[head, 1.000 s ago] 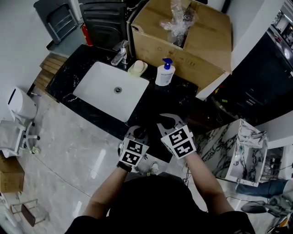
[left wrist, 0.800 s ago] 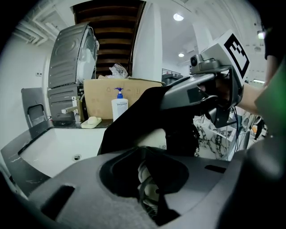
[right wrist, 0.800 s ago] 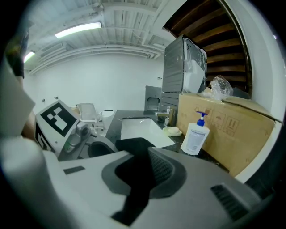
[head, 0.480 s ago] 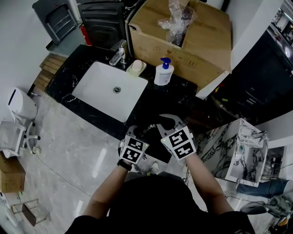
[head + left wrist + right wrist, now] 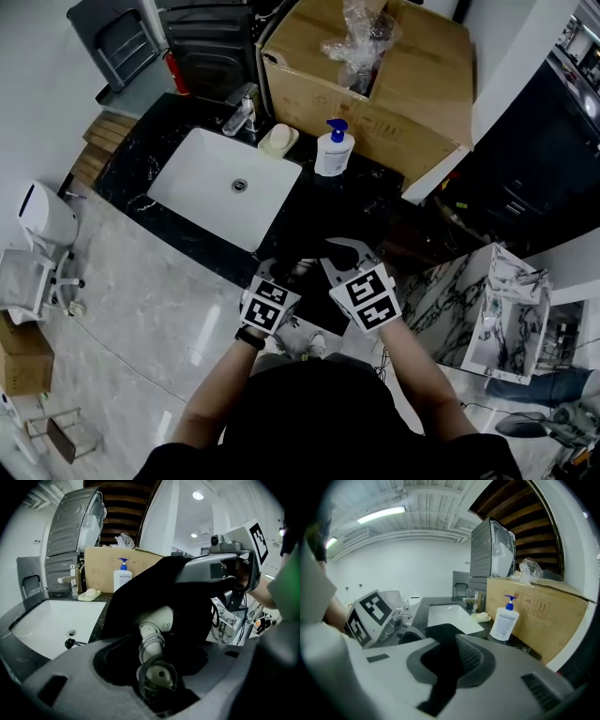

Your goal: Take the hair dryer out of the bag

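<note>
A black bag (image 5: pixel 323 236) lies on the dark counter near its front edge. My right gripper (image 5: pixel 343 255) is shut on a fold of the bag's fabric (image 5: pixel 440 641), which runs between its jaws (image 5: pixel 447 660). The white hair dryer (image 5: pixel 157 623) pokes out of the bag's mouth, its cord wound round the handle. My left gripper (image 5: pixel 155 672) is at that mouth, and its jaws are opening. The dryer's handle end and cord sit between them without being pressed. In the head view the left gripper (image 5: pixel 284 270) is just left of the right one.
A white sink (image 5: pixel 187 211) is set into the black counter (image 5: pixel 141 155) to the left, with a faucet (image 5: pixel 241 111) and soap dish (image 5: pixel 279 139) behind it. A pump bottle (image 5: pixel 334 150) stands before a large cardboard box (image 5: pixel 412 84). The counter's front edge runs under my hands.
The left gripper has shifted slightly toward me. A pale bit of the dryer now shows at the bag's mouth. The right gripper has kept still.
</note>
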Demonstrator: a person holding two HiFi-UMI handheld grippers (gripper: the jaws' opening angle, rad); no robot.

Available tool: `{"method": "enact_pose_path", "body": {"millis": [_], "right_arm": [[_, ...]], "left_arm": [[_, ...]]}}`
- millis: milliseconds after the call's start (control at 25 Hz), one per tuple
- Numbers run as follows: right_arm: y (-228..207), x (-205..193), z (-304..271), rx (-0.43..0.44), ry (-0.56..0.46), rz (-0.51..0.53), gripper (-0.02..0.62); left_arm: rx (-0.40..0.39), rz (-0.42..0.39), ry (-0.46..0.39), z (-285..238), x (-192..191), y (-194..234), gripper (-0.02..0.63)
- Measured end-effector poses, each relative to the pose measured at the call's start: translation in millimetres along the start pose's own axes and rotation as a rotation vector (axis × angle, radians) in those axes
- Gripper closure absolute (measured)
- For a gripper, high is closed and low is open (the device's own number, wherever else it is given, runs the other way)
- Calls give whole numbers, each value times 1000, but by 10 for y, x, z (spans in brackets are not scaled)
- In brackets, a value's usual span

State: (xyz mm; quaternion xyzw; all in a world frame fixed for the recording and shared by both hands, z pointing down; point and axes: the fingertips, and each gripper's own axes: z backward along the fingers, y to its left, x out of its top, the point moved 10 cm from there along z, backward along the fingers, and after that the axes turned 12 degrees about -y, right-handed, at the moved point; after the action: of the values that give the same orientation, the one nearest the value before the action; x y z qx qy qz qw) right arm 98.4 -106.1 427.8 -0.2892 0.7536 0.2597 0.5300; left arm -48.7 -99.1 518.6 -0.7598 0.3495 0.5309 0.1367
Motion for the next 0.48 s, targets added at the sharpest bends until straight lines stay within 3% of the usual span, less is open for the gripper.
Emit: {"method": "enact_pose_path", "body": {"millis": [200,480], "right_arm": [[16,23,52,-2,9,-21,565],[39,0,104,-2,12,-24,565]], "left_arm": [[11,-47,37,-145,0,5,383],[3,-30,72,-173,-14,-1,382]]}}
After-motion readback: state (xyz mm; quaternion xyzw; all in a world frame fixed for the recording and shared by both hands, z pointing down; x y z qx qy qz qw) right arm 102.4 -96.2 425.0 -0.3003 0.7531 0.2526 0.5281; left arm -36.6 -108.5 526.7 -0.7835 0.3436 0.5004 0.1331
